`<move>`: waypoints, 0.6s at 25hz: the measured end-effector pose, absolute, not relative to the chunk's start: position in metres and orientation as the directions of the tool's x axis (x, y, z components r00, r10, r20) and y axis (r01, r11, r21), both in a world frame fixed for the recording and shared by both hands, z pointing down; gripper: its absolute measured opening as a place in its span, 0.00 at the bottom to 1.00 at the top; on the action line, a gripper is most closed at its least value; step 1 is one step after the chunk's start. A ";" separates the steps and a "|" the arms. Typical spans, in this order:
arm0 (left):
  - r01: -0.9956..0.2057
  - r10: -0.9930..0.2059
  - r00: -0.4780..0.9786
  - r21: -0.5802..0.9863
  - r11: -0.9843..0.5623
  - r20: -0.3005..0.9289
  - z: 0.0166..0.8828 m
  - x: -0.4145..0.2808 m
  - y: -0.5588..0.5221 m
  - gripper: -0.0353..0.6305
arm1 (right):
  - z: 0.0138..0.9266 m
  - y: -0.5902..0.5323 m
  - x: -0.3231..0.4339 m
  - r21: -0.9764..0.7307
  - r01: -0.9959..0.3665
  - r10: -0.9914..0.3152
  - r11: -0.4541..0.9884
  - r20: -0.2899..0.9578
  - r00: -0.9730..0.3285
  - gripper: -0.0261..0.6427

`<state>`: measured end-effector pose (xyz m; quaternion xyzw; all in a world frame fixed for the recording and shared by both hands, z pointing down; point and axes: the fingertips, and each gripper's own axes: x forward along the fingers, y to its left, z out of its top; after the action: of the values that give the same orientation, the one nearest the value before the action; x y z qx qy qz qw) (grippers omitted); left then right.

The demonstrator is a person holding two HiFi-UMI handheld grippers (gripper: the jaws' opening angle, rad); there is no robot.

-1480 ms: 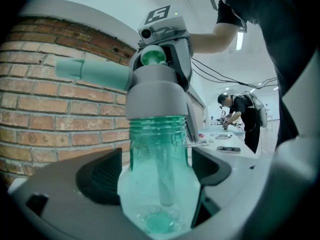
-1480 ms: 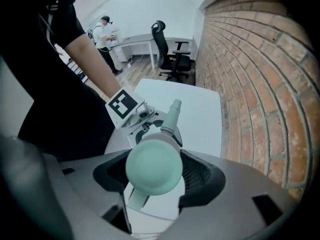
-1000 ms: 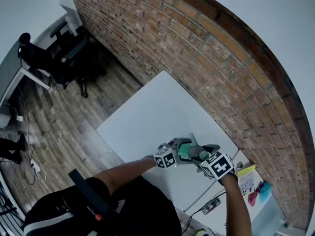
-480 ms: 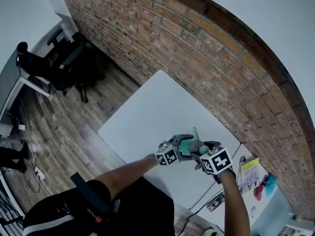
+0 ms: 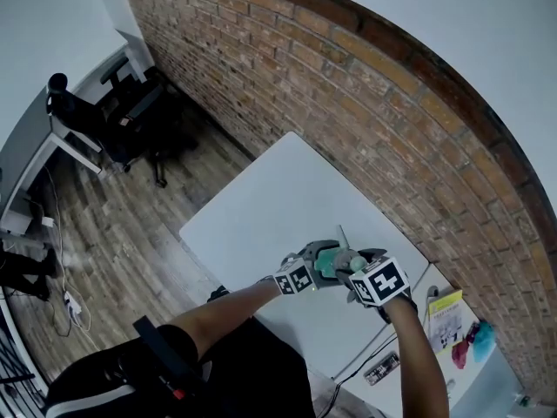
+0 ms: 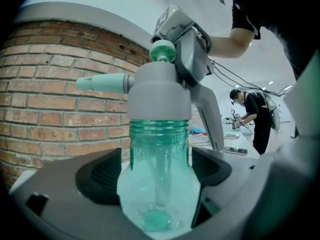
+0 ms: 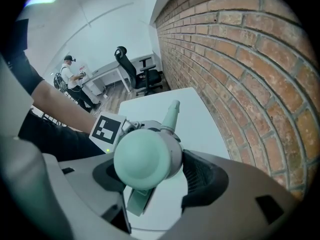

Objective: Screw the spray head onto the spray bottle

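A see-through green spray bottle (image 6: 159,184) stands upright between the pads of my left gripper (image 6: 157,181), which is shut on its round body. A grey spray head (image 6: 159,96) with a pale green nozzle (image 6: 102,82) and top knob sits on the bottle's neck. My right gripper (image 7: 150,179) comes down from above and is shut on the spray head (image 7: 147,159). In the head view both grippers, left (image 5: 315,266) and right (image 5: 361,273), meet over the white table (image 5: 261,203) near its front right, with the bottle (image 5: 327,264) between them.
A brick wall (image 5: 374,103) runs along the table's far side. Office chairs (image 5: 139,111) and a desk stand far left on the wood floor. A neighbouring table at the right carries a yellow sheet (image 5: 444,313) and small items. A person (image 6: 252,114) stands in the background.
Both grippers keep their places with the bottle and head between them. Only the head view has shifted slightly.
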<state>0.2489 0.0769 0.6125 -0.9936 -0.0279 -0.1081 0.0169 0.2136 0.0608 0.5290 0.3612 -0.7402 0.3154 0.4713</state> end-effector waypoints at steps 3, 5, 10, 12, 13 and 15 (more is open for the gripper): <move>0.048 0.042 0.975 -0.021 -0.999 0.220 0.613 0.247 0.079 0.69 | 0.531 0.065 0.211 -0.127 -0.827 -0.240 0.547 0.923 -0.300 0.46; 0.045 0.039 0.974 -0.019 -0.999 0.222 0.615 0.248 0.077 0.69 | 0.531 0.065 0.213 -0.124 -0.828 -0.249 0.547 0.920 -0.302 0.46; 0.069 0.065 0.972 -0.010 -0.998 0.228 0.614 0.247 0.076 0.69 | 0.532 0.063 0.213 -0.096 -0.820 -0.267 0.564 0.919 -0.291 0.46; 0.078 0.074 0.972 -0.009 -0.997 0.223 0.614 0.248 0.077 0.69 | 0.533 0.064 0.213 -0.074 -0.791 -0.248 0.607 0.928 -0.277 0.46; 0.081 0.077 0.972 -0.008 -0.997 0.222 0.614 0.248 0.077 0.69 | 0.534 0.064 0.213 -0.063 -0.773 -0.234 0.631 0.935 -0.267 0.46; 0.083 0.080 0.973 -0.007 -0.997 0.218 0.613 0.249 0.078 0.69 | 0.533 0.066 0.213 -0.051 -0.740 -0.206 0.671 0.945 -0.252 0.46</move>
<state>0.2487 0.0778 0.6134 -0.9931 -0.0410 -0.1093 0.0079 0.2133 0.0660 0.5332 0.3156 -0.7492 0.2547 0.5237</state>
